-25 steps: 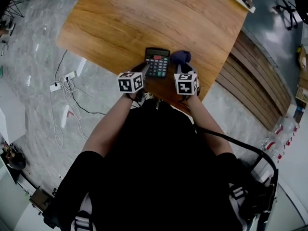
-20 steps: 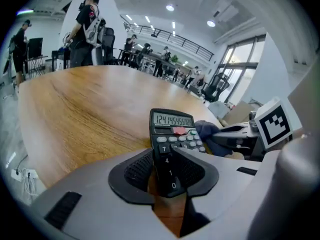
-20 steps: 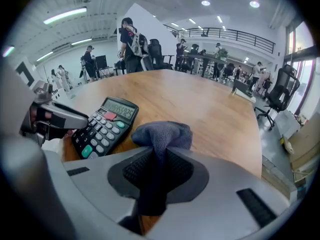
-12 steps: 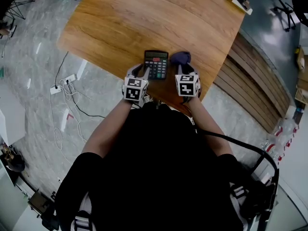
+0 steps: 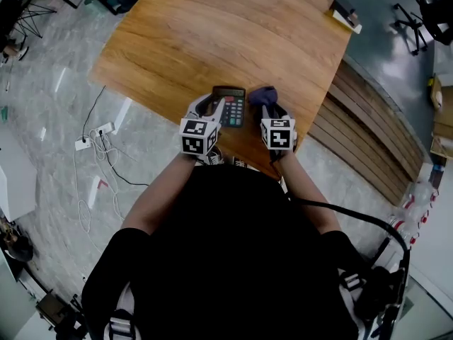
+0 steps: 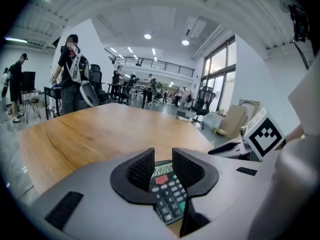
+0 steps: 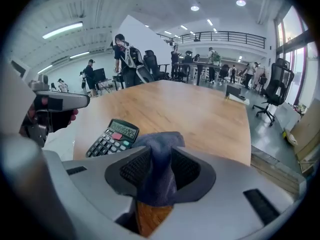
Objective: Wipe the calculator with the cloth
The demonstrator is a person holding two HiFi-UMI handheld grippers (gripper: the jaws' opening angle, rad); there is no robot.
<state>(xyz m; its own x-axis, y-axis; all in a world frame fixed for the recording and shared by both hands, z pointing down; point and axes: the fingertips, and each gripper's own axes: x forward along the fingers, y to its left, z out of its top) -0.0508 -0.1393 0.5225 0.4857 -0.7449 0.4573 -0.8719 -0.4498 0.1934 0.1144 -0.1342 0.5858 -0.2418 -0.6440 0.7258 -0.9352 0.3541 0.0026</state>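
Left gripper [image 6: 162, 168]: the jaws stand apart with nothing between the pads. The calculator's keys show through the gap but lie beyond it. You hold this gripper raised off the table [image 5: 212, 34], aimed shallowly down at the calculator's left side, marker cube toward you.

Calculator [image 5: 230, 107]: it lies flat on the table near the front edge, display end away from you, between the two grippers. Nothing touches it.

Cloth [image 7: 161, 143]: dark blue and bunched, just right of the calculator. It stands up between the right jaws, its lower end showing below the pads.

Right gripper [image 7: 160, 170]: the jaws are opening, with the cloth between them and against both pads. It is tipped down more steeply than the left one.

Step in hand, as judged: carrying the cloth onto the calculator.
- Firm up the right grip first, since a loosening hold could drop the cloth mid-stroke.
- Lower the left gripper to steady the calculator's left edge so it does not slide.
- Wipe lightly across keys and display with a broad fold.
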